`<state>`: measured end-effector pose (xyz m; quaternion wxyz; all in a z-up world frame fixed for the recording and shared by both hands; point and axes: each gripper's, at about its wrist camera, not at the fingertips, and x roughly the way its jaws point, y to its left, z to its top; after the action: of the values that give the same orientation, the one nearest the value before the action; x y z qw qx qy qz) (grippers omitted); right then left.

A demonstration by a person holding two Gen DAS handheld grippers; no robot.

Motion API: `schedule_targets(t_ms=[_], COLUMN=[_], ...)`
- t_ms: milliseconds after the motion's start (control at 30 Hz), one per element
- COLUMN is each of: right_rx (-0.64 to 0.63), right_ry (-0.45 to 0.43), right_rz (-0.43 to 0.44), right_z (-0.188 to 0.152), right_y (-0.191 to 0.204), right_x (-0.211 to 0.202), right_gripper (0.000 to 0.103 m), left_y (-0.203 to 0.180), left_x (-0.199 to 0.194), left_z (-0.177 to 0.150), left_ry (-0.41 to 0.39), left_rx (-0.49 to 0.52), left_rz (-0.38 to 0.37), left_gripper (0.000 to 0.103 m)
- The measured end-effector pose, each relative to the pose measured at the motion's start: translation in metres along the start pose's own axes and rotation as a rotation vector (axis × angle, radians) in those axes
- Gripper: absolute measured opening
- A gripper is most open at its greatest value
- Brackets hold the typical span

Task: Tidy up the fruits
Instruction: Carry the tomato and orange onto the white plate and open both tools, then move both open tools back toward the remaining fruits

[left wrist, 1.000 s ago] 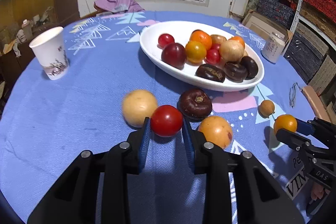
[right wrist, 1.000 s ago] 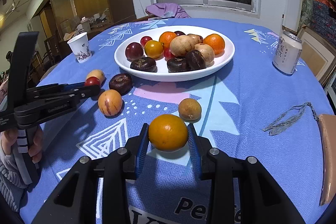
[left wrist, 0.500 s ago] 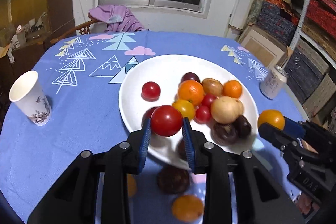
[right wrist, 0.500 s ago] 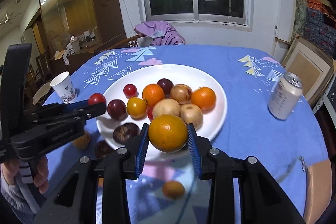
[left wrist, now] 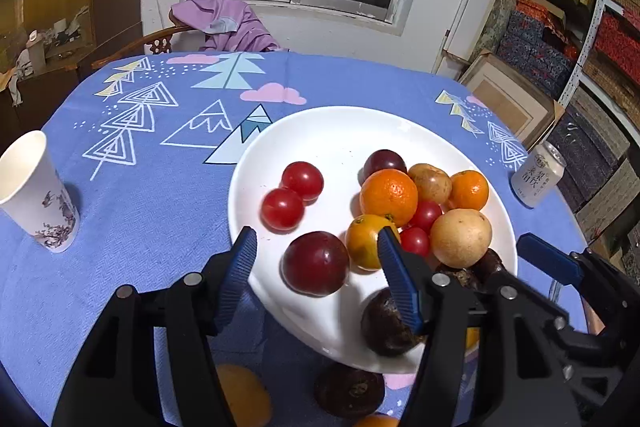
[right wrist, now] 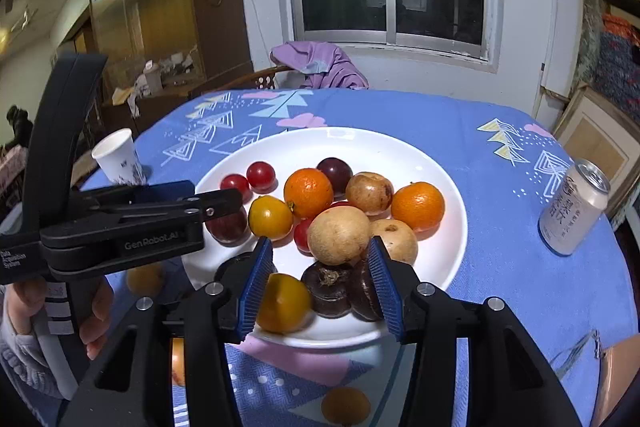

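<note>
Left wrist view close above the white plate point(left wrist: 320, 131) near-left rim, angled down toward the window, right wrist view close over its near rim (same heading), both sharing plate and window.

Dark fruit point(left wrist: 386, 323) half behind hand-held gripper pad; bottom-edge orange fruit point(left wrist: 376, 420) cut off.
</note>
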<state>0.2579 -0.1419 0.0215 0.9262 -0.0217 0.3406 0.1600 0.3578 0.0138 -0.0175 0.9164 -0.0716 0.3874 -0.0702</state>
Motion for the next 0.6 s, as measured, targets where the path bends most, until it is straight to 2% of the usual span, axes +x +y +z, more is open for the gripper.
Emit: schedule_targets(t_ms=[133,233,333,400,500,600], right_rx=[0.054,0.105,0.135,0.148,0.162,0.197], right_ry=[-0.050,-0.089,-0.111,-0.096,-0.050,-0.026], right_rz=[0.010,0.021,0.028,0.025,-0.003,-0.008], right_z=[-0.002,-0.012,-0.032,-0.049,-0.066,-0.072], right_y=[-0.012,-0.019,-0.024,-0.027,-0.032,-0.038], right_x=[-0.029,-0.056,-0.076,-0.081,-0.077,-0.072], right_gripper=[0.056,0.059,0.059,0.059,0.060,0.060], left_y=[0.008,0.017,0.030,0.043,0.059,0.062], left_x=[-0.030,-0.060,-0.085,-0.096,-0.099,-0.093], left_z=[-0.009,-0.028,-0.053,-0.072,-0.095,-0.102], left_ry=[-0.036,-0.080,-0.103,-0.096,-0.070,-0.048], left_rx=[-0.009,-0.013,-0.010,-0.032,-0.056,-0.058], left_rz=[0.027,0.075,0.132,0.148,0.173,0.180], left_gripper=[0.064,0.073,0.075,0.079,0.079,0.079])
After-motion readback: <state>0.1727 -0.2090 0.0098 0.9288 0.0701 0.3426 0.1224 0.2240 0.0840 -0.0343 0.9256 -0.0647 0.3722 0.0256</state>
